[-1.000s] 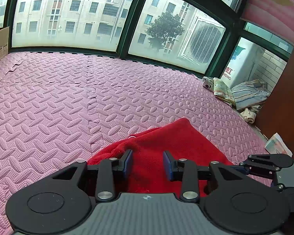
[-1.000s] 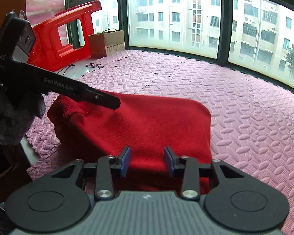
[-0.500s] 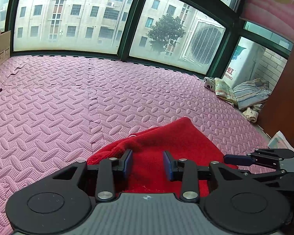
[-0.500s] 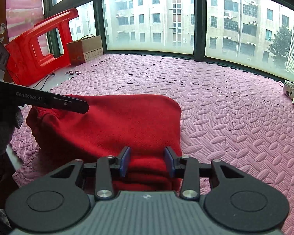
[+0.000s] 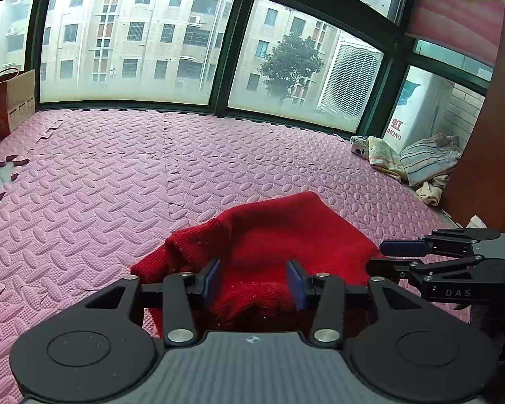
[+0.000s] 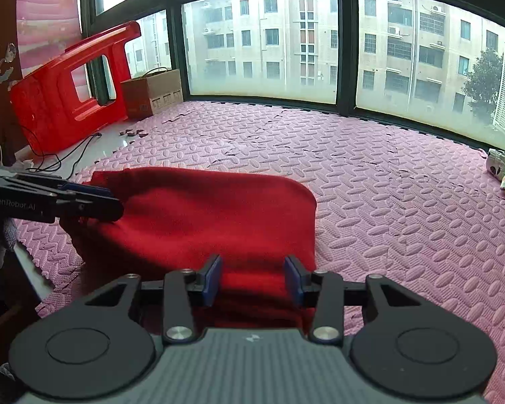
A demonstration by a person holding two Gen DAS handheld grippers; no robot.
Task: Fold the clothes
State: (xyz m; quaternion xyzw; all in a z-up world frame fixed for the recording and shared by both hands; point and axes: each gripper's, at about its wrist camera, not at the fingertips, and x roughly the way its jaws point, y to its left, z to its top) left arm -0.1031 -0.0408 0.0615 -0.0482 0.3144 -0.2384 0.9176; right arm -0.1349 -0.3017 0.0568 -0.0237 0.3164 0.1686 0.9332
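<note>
Clothes pile [image 5: 424, 158] in left view only, red stool [image 6: 64, 97] in right

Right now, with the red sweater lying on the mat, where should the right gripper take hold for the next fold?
Probably the near folded edge of the red sweater, coming in low from the near side. There the layers stack into a thick hem between the right gripper fingers, whose jaws are opening. The far edge lies flat on the pink foam mat, harder to pinch. The left gripper, also opening, sits at the other end.
</note>
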